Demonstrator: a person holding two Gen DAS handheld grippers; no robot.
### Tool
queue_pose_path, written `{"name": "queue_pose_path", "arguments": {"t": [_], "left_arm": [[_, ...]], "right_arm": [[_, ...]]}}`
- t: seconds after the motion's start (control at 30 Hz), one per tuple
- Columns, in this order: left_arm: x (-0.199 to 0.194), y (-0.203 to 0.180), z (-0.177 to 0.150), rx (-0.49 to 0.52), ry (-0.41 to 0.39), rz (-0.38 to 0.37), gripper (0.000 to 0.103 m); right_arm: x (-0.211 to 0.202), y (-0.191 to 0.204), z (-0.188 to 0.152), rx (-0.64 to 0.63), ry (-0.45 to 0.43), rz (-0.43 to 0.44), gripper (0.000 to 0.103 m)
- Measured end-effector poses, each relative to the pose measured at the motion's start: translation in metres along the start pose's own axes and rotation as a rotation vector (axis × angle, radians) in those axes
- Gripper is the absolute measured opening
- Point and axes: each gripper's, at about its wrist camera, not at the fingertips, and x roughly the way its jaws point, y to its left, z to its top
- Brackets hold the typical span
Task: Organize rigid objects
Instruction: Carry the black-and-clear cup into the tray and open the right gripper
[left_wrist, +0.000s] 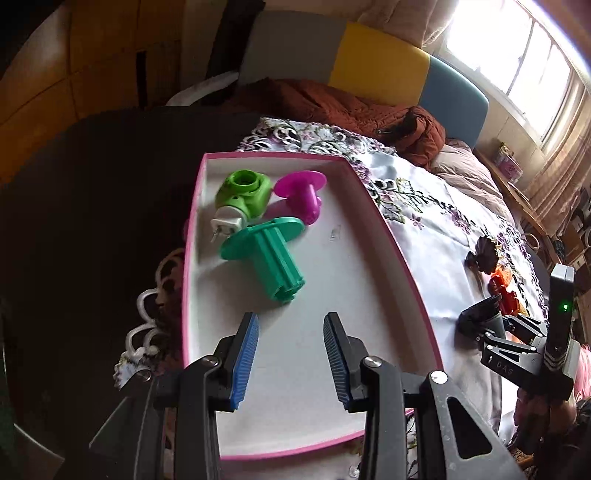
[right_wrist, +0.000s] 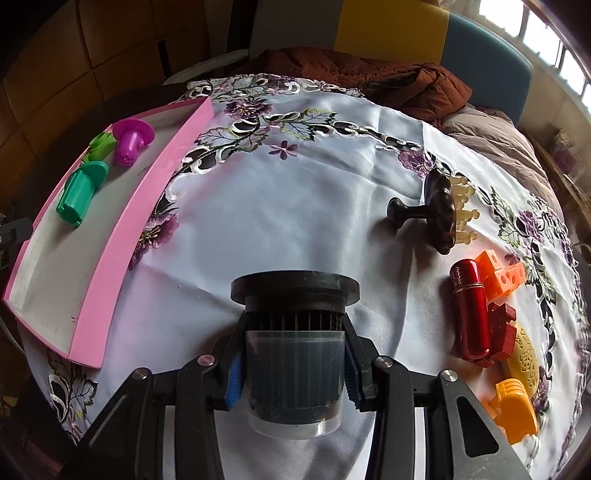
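Pink-rimmed and white inside, the tray (left_wrist: 384, 236) is seen from the left wrist view, with the left gripper (left_wrist: 291, 354) held wide open above its near half, nothing between the blue pads. Three plastic pieces are grouped toward 11 o'clock: a green flanged spool (left_wrist: 269, 254) lying with its stem toward 5 o'clock, a magenta flanged piece (left_wrist: 303, 192), and a lime plug adapter (left_wrist: 240, 199). Bare tray floor is left from the centre to the near rim. At 3 o'clock the right gripper (left_wrist: 480, 317) is seen over the embroidered cloth (left_wrist: 436, 229).

From the right wrist view, a black flanged cylinder (right_wrist: 295, 332) with a ribbed, translucent-sleeved body is clamped between the right gripper's pads, flange pointing to 12 o'clock. The tray lies at 9 o'clock; open cloth stretches ahead. At 3 o'clock are a dark knob (right_wrist: 432, 214), a red metal capsule (right_wrist: 471, 310), and orange blocks (right_wrist: 502, 273).
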Motion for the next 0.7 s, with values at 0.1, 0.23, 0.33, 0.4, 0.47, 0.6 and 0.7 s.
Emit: {"name": "queue_pose_path", "arguments": {"t": [0.1,0.23,0.33,0.4,0.47,0.6,0.7], "left_arm": [[-0.005,0.009,-0.004,-0.019,-0.005,0.021,0.036],[-0.011,0.018,-0.007,-0.030,-0.019,0.042,0.036],[-0.015,0.024,-0.010,-0.032,-0.031,0.048,0.036],[-0.016,0.028,-0.012,-0.039,-0.034,0.047,0.036],[-0.017,0.031,-0.013,-0.045,-0.037,0.043,0.036],[-0.017,0.034,-0.014,-0.055,-0.038,0.037,0.036],[-0.020,0.034,-0.014,-0.056,-0.046,0.041,0.036]], "right_arm": [[-0.001,0.001,-0.001,0.000,-0.009,-0.007,0.043],[-0.001,0.000,-0.002,0.014,-0.015,-0.007,0.043],[-0.002,-0.001,0.000,0.028,-0.014,-0.003,0.043],[-0.004,-0.001,0.003,0.049,-0.011,0.003,0.043],[-0.013,0.003,0.008,0.059,-0.041,0.015,0.043],[-0.023,0.021,0.022,0.062,-0.073,0.058,0.043],[-0.030,0.042,0.035,0.038,-0.098,0.098,0.043]]}}
